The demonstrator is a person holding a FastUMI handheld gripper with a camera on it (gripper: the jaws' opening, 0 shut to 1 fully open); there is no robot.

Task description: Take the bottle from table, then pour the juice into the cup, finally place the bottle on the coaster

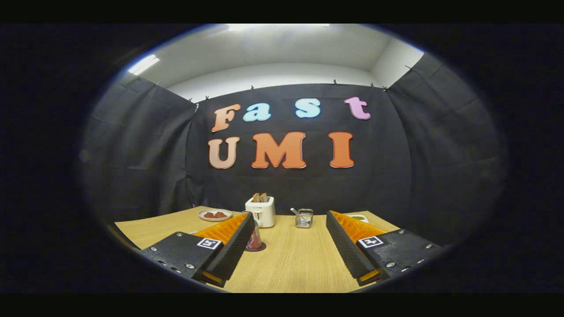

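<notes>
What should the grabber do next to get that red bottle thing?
Probably swing a little toward the bottle. The gripper is open with nothing between its fingers, and the bottle stands on the table partly hidden behind one finger, not in the gap.

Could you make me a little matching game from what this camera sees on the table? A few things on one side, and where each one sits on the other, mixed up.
Things:
1. toaster
2. plate
3. small metal basket
4. bottle

Places:
A. half hidden behind the left finger, on a dark coaster
B. far across the table, beyond the gap between the open fingers, slices sticking out of its top
C. far left on the table, holding dark red pieces
D. just right of the toaster, a utensil leaning in it

Pairs: 1-B, 2-C, 3-D, 4-A
</notes>
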